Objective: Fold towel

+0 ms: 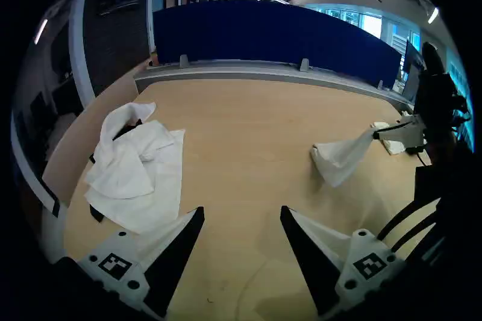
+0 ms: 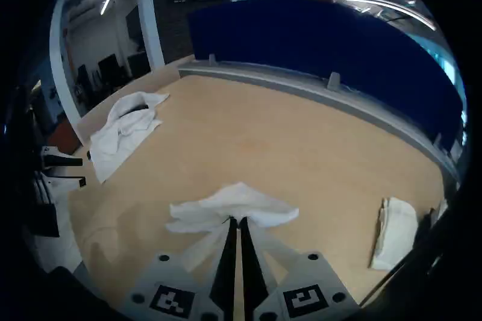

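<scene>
My right gripper (image 2: 236, 221) is shut on a corner of a white towel (image 2: 232, 205), whose rest spreads crumpled on the wooden table (image 2: 289, 140) just ahead. In the left gripper view the same towel (image 1: 338, 158) hangs from the right gripper (image 1: 378, 135) at the far right and trails down to the table. The left gripper (image 1: 241, 210) hovers open over bare wood (image 1: 253, 134), nothing between its fingers. It also appears at the left edge of the right gripper view (image 2: 60, 167).
A loose pile of white towels (image 1: 135, 164) (image 2: 123, 127) lies on the table's left side. A folded white towel (image 2: 394, 230) (image 1: 393, 143) rests at the right. A blue partition (image 1: 271, 35) on a grey rail runs along the far edge.
</scene>
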